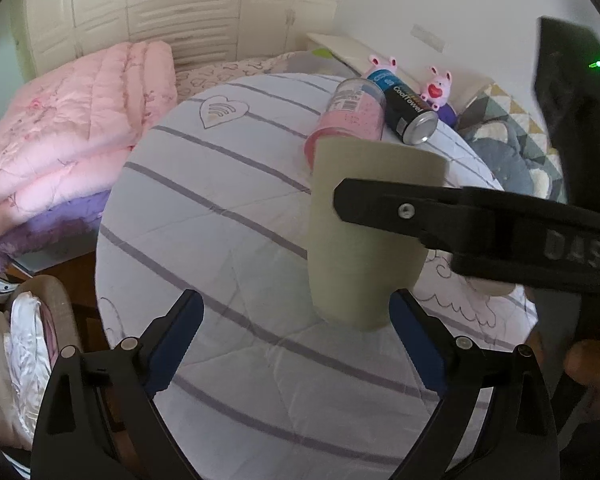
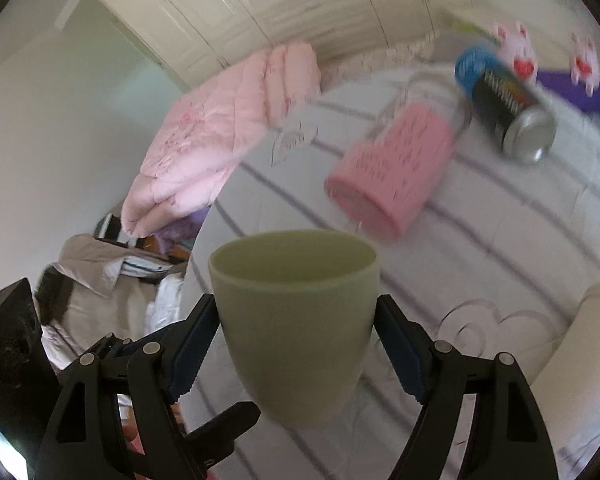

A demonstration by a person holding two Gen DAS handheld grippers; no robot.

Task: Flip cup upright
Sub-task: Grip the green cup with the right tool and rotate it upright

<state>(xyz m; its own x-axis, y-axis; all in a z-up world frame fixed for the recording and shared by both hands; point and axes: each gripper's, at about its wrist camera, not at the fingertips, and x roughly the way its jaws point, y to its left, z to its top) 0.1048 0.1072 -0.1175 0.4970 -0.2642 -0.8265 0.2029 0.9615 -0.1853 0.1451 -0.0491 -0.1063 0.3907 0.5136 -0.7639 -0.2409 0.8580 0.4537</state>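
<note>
While the right gripper is clamped on the pale green cup, both blue pads press the cup's flanks at lower centre of the right wrist view, and the cup is carried mouth-up, its base apparently clear of the striped bedspread. The left gripper stands with its jaws wide apart at the bottom of its own frame, holding nothing, with the cup just beyond its fingertips.

Risk, as a judgement: the wall tapers toward the base, so a smooth cup could slide upward out of the pads if the grip slackens. Set down on soft, quilted bedding, it may tip over on release. The open left jaws, close to the base, could also nudge it.

Differences between views: the right wrist view shows the open rim and hollow interior, confirming the upright pose, but is blurred. The left wrist view is sharper: it shows one right finger crossing the cup's wall. It also places the pink-sleeved bottle and the black can, both lying on their sides, behind the cup at upper right.
</note>
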